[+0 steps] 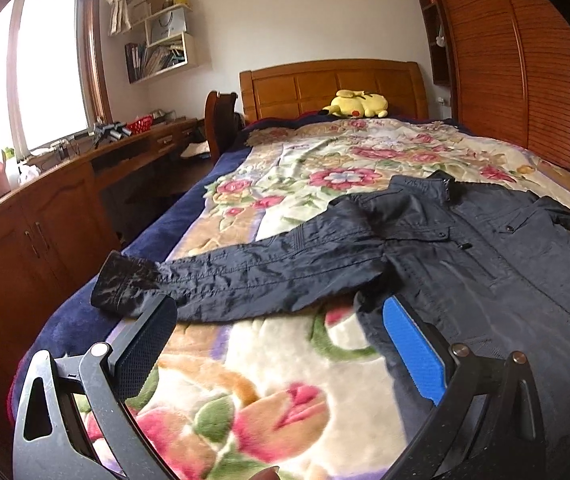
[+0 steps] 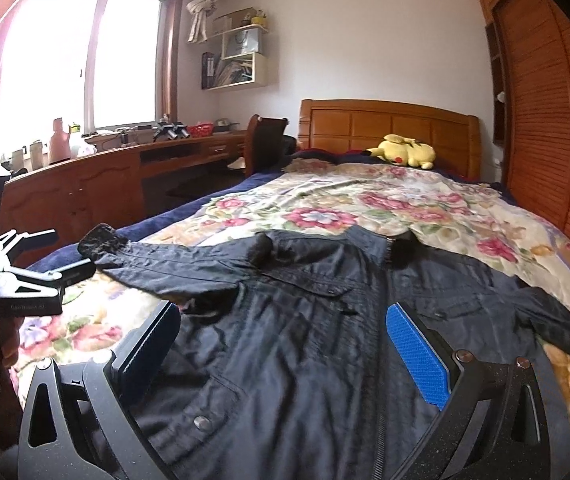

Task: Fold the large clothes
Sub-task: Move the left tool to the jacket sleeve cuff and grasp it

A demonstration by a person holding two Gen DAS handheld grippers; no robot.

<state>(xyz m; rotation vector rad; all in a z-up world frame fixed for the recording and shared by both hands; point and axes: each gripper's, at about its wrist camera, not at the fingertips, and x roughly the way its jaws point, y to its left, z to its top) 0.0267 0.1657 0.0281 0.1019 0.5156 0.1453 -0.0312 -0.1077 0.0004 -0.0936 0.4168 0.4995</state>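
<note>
A dark navy jacket [image 1: 465,248] lies front up and spread flat on the floral blanket [image 1: 285,176], collar toward the headboard. Its left sleeve [image 1: 221,276] stretches out toward the bed's left edge. My left gripper [image 1: 281,320] is open and empty, hovering just short of that sleeve. In the right wrist view the jacket [image 2: 305,320] fills the foreground. My right gripper [image 2: 285,328] is open and empty above the jacket's lower front. The left gripper [image 2: 33,276] shows there at the left, near the sleeve cuff [image 2: 101,244].
A yellow plush toy [image 1: 359,105] lies by the wooden headboard [image 1: 333,84]. A wooden desk and cabinets [image 1: 45,216] run along the left under the window. A slatted wooden wardrobe [image 1: 525,80] stands on the right. A chair [image 2: 265,144] stands beside the bed.
</note>
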